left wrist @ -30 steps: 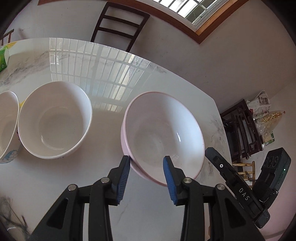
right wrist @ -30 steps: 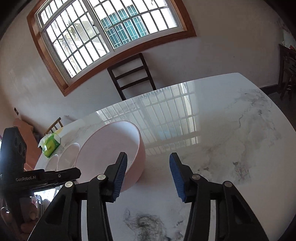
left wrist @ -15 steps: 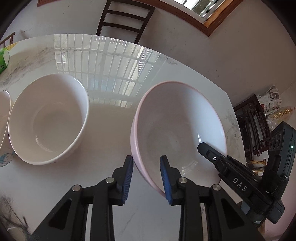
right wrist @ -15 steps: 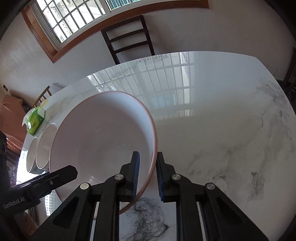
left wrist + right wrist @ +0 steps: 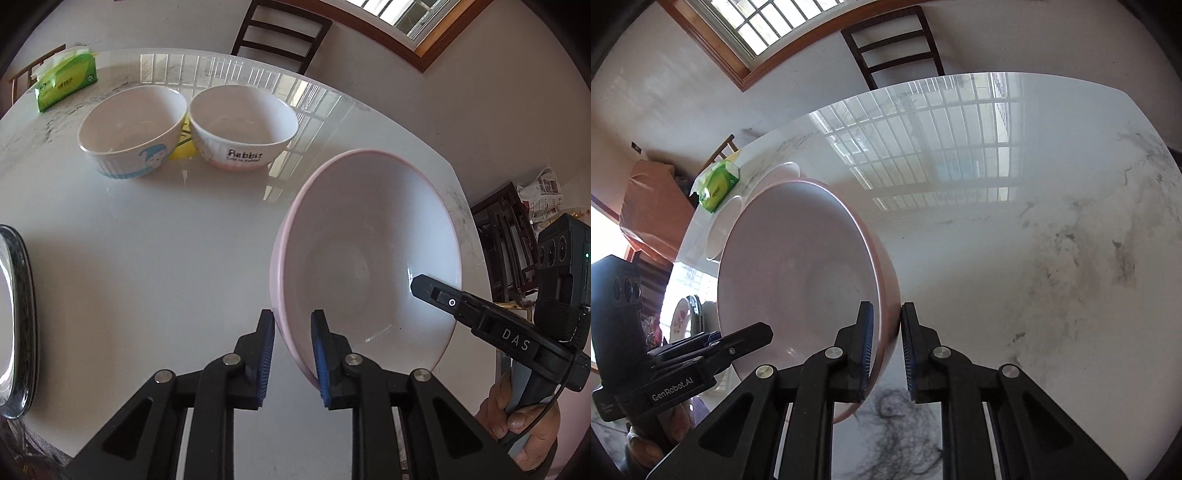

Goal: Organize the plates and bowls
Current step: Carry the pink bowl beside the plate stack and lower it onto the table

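Jaws of both grippers, left gripper (image 5: 293, 352) closing and right gripper (image 5: 886, 349) clamped, pinch the pink bowl (image 5: 369, 258); two small bowls (image 5: 188, 129) and a plate (image 5: 18, 317) wait unstacked.

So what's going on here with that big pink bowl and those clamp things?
A person is tidying dishes with two hand-held grippers. Both the left gripper and the right gripper are clamped on opposite sides of the pink bowl's rim; the left jaws have just been closing on it. The bowl is tilted above the marble table. Two smaller white bowls, a cartoon one and a "Rabbit" one, sit side by side farther back, near a green tissue pack.
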{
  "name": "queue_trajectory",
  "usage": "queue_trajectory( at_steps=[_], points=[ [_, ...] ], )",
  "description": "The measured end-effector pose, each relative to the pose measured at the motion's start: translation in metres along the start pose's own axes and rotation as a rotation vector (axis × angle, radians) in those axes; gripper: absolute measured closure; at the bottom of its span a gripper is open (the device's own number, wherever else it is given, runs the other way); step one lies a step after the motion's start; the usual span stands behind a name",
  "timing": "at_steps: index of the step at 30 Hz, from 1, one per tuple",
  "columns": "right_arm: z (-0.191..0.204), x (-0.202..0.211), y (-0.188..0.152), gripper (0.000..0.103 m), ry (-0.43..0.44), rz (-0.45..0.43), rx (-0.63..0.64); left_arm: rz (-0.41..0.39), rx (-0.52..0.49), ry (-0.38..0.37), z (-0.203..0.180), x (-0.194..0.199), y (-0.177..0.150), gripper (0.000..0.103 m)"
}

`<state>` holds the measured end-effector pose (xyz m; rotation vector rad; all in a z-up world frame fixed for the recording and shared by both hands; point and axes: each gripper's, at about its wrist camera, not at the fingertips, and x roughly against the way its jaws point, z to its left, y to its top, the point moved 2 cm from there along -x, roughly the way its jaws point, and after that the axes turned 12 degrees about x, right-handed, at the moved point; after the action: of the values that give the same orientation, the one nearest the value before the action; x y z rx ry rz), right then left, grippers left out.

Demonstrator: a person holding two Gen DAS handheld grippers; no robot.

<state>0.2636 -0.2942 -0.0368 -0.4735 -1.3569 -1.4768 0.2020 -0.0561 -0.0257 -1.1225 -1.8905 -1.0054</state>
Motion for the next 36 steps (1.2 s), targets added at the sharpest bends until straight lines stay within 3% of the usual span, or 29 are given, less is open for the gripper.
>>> queue_trajectory(
  at_steps=[10,19,29,36],
  points=[
    [0.101,-0.028,-0.057,0.088,0.155,0.150,0.066,-0.042,0.049,0.087,0.089,0.063,-0.043,0.082],
    [0.166,-0.052,-0.065,0.088,0.175,0.226,0.132,-0.033,0.082,0.115,0.130,0.076,-0.045,0.082],
    [0.190,-0.068,-0.063,0.087,0.152,0.285,0.126,-0.008,0.114,0.099,0.155,0.075,-0.045,0.082],
    [0.198,-0.068,-0.061,0.085,0.135,0.290,0.130,0.003,0.087,0.106,0.150,0.071,-0.045,0.078]
  ],
)
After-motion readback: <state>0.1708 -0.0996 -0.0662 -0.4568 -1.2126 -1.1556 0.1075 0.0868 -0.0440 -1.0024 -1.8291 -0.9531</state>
